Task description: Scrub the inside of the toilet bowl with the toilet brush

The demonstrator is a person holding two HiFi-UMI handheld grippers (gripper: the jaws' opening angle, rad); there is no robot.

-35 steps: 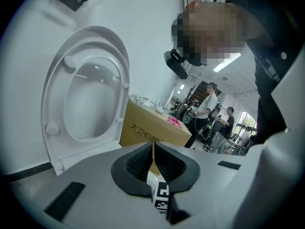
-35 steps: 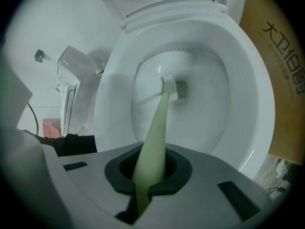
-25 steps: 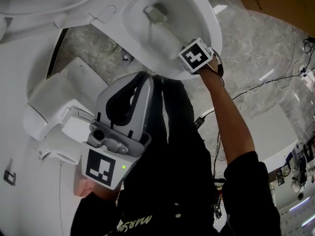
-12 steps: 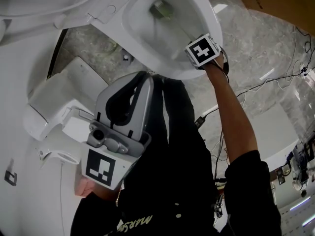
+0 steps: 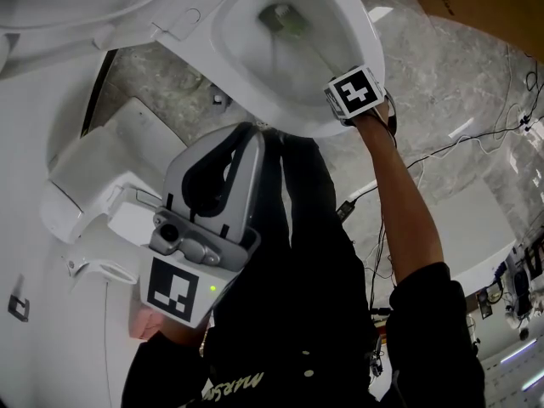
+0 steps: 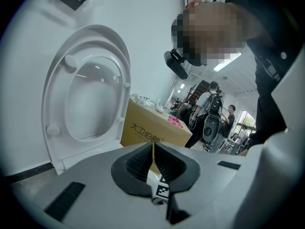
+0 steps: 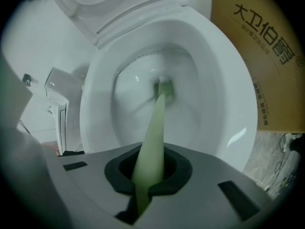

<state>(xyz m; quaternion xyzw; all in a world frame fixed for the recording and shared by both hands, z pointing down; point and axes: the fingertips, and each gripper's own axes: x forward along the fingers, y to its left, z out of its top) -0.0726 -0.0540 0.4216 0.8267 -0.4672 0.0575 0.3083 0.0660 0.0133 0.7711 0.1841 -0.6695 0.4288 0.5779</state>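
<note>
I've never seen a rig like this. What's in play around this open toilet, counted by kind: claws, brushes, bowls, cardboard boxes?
Claws: 2, the left claw shut and empty, the right claw shut on the toilet brush
Toilet brush: 1
Toilet bowl: 1
Cardboard box: 1
Total: 5

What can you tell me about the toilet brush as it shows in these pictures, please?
The toilet brush is pale green, with a long, smooth, plastic-looking handle that narrows toward a small head, whose bristles are too blurred to make out. The right gripper is shut on the handle's thick end. The brush slants down into the white toilet bowl, its head low inside, apparently against the inner wall.
</note>
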